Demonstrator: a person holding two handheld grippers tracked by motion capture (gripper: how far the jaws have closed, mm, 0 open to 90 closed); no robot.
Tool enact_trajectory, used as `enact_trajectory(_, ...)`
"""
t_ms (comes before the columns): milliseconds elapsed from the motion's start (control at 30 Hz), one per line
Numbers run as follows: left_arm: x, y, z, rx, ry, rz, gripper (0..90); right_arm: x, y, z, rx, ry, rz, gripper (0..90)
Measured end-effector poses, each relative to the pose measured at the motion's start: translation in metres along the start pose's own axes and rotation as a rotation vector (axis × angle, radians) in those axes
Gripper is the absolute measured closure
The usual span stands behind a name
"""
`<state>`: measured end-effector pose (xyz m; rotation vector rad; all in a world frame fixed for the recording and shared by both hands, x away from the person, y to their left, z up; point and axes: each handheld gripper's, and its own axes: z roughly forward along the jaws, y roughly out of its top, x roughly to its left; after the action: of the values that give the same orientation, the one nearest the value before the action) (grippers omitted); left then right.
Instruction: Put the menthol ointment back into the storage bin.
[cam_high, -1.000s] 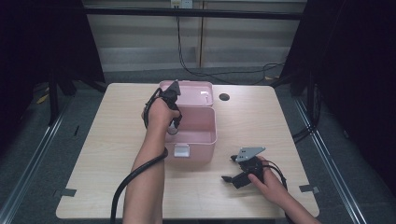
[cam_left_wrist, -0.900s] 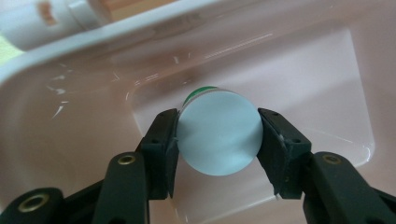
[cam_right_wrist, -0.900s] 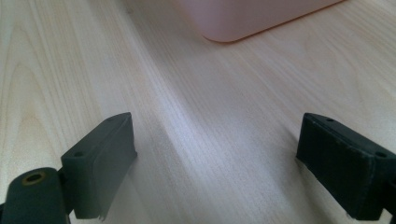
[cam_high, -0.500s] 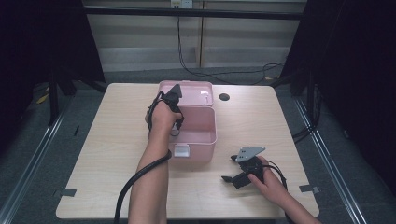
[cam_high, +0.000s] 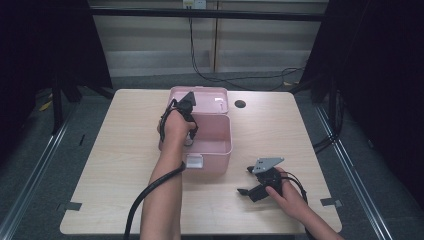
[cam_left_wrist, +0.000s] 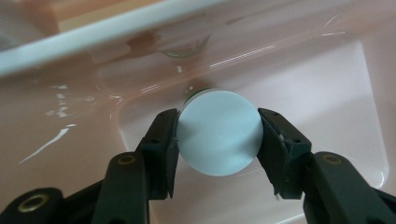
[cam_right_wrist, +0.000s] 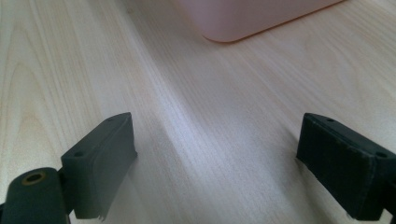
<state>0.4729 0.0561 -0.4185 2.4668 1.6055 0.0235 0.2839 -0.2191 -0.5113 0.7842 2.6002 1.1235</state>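
A pink box (cam_high: 227, 150) stands open at the middle of the wooden table. My left gripper (cam_high: 188, 139) reaches down into it from above, under the person's hand. In the left gripper view both black pads press on the sides of a round white cap (cam_left_wrist: 218, 144) of a small bottle, with a green rim just visible behind it, over the box's pink floor (cam_left_wrist: 327, 93). My left gripper (cam_left_wrist: 218, 115) is shut on that cap. My right gripper (cam_high: 245, 180) rests on the table to the right of the box's front, open (cam_right_wrist: 217, 135), with bare wood between its jaws.
The box's lid (cam_high: 200, 99) lies back toward the far edge, and a white latch (cam_high: 194, 162) sits on the front wall. A dark round hole (cam_high: 240, 104) is in the tabletop behind the box. A corner of the box (cam_right_wrist: 252, 16) lies ahead of the right gripper.
The left hand has shifted a little toward the near side over the box, and its forearm has straightened. The right gripper has stayed in place.
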Motion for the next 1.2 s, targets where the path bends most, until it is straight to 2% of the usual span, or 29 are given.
enact_trajectory(300, -0.001, 0.001, 0.003, -0.012, 0.000, 0.002, 50.4, 0.000, 0.000, 0.000, 0.000, 0.000, 0.000, 10.8)
enact_trajectory(333, -0.001, 0.001, 0.003, -0.006, 0.003, 0.012, 50.4, 0.000, 0.000, 0.000, 0.000, 0.000, 0.000, 10.8)
enact_trajectory(467, -0.002, 0.001, 0.005, -0.014, 0.005, 0.001, 50.4, 0.000, 0.000, 0.000, 0.000, 0.000, 0.000, 10.8)
enact_trajectory(567, -0.001, 0.001, 0.006, -0.013, 0.005, 0.010, 50.4, 0.000, 0.000, 0.000, 0.000, 0.000, 0.001, 10.8)
enact_trajectory(833, 0.001, -0.001, 0.009, -0.029, 0.012, 0.005, 50.3, 0.000, 0.000, 0.000, 0.000, 0.000, 0.000, 10.8)
enact_trajectory(1200, 0.000, -0.001, 0.013, -0.033, 0.002, -0.002, 50.2, 0.000, 0.000, 0.000, 0.000, 0.000, 0.000, 10.8)
